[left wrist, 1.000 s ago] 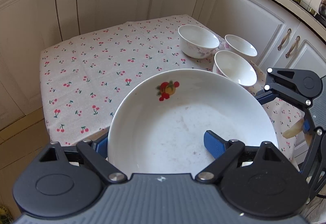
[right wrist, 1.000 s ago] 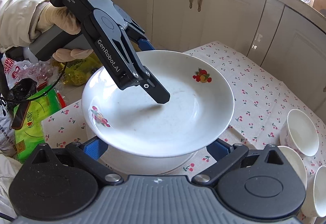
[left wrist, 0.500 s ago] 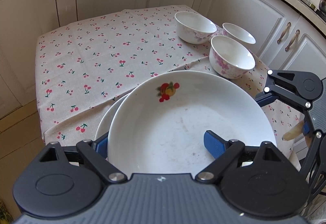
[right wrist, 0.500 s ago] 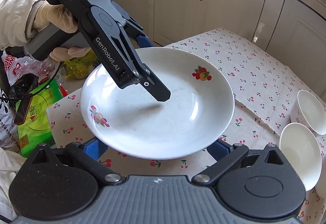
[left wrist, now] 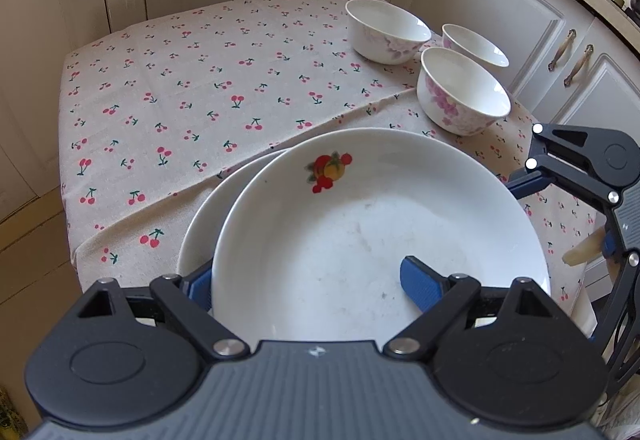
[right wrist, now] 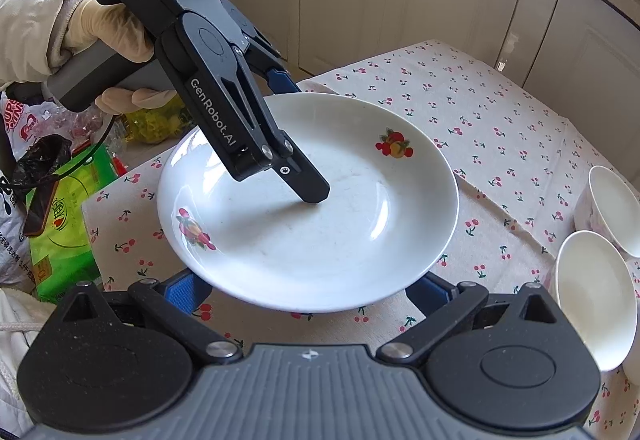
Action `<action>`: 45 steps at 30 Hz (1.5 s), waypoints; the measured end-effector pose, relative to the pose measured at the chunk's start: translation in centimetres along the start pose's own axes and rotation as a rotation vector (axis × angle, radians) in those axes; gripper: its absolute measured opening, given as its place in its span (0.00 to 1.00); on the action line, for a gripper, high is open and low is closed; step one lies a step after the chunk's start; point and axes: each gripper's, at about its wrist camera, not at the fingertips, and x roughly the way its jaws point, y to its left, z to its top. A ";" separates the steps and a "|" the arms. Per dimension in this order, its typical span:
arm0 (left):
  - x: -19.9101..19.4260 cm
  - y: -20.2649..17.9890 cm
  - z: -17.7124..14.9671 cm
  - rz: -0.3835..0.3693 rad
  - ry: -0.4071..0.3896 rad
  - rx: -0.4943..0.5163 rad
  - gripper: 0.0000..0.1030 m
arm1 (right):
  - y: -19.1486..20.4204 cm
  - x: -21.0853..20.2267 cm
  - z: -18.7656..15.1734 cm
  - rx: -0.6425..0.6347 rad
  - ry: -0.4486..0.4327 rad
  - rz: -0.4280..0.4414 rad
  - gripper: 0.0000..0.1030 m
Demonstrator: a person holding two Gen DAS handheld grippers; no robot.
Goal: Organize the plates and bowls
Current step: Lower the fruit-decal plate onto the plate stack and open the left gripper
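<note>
In the lower middle of the left wrist view, my left gripper [left wrist: 308, 280] grips the top plate [left wrist: 380, 232] by its near rim, one finger inside the dish, one outside. A second plate [left wrist: 204, 232] lies just below it, showing at its left edge, so the two are not centred. My right gripper [right wrist: 308, 290] stands open around the opposite rim. The bowls [left wrist: 464, 96] wait at the upper right on the surface [left wrist: 180, 88].
</note>
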 end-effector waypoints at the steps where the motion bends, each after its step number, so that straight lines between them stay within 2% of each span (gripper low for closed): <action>1: 0.0 0.0 0.0 -0.002 0.003 0.001 0.88 | 0.0 0.0 0.0 0.000 0.004 -0.001 1.00; 22: 0.1 -0.3 0.7 0.013 0.105 0.069 0.88 | 0.0 -0.4 0.0 -0.008 0.015 -0.023 1.00; 45: -1.7 0.9 0.3 -0.042 0.133 -0.021 0.88 | 0.2 0.1 0.5 -0.057 0.038 -0.030 1.00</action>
